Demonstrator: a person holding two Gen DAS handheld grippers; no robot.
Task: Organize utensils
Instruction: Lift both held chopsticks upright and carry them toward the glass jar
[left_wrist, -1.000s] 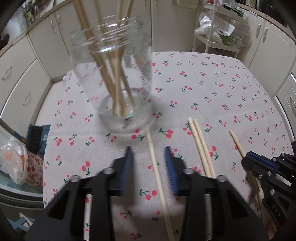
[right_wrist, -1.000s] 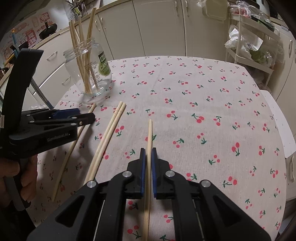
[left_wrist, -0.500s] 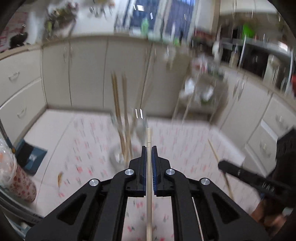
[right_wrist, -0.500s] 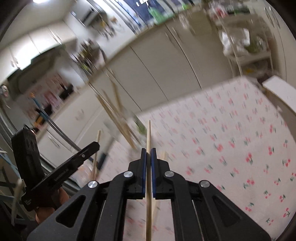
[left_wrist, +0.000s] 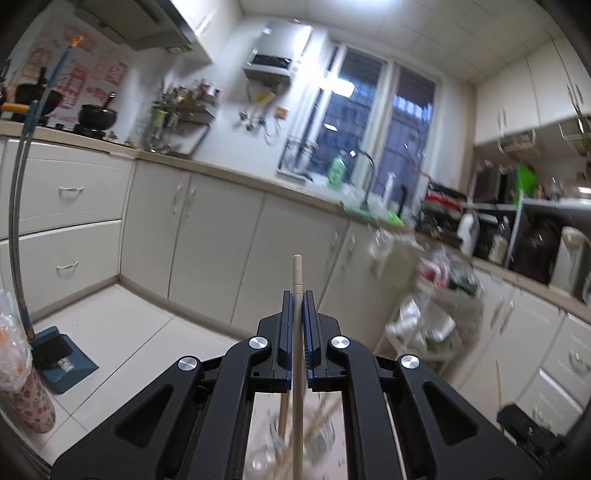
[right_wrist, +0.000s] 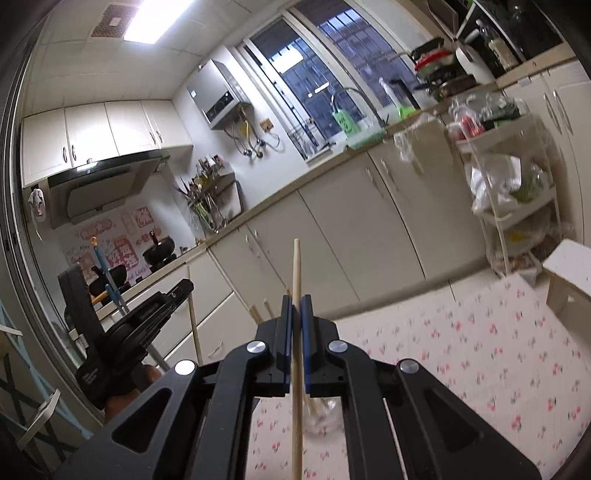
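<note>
My left gripper (left_wrist: 297, 295) is shut on a wooden chopstick (left_wrist: 297, 273) that stands upright between the pads, raised off the table. Under it, between the arms, the glass jar (left_wrist: 325, 439) with several chopsticks shows blurred. My right gripper (right_wrist: 294, 300) is shut on another wooden chopstick (right_wrist: 296, 266), also upright and lifted. The glass jar (right_wrist: 325, 417) shows below it on the cherry-print tablecloth (right_wrist: 480, 354). The left gripper (right_wrist: 147, 314) with its chopstick (right_wrist: 192, 306) appears at the left of the right wrist view.
Kitchen cabinets (left_wrist: 207, 236) and a counter run behind the table. A white cart (right_wrist: 513, 192) with bags stands at the right. A dustpan (left_wrist: 59, 362) sits on the floor at the left. The right gripper's body (left_wrist: 524, 424) shows at the lower right.
A second ago the left gripper was open over a chopstick on the table; it shut on it. Both grippers lifted their chopsticks and tilted up; the views now face the kitchen.
</note>
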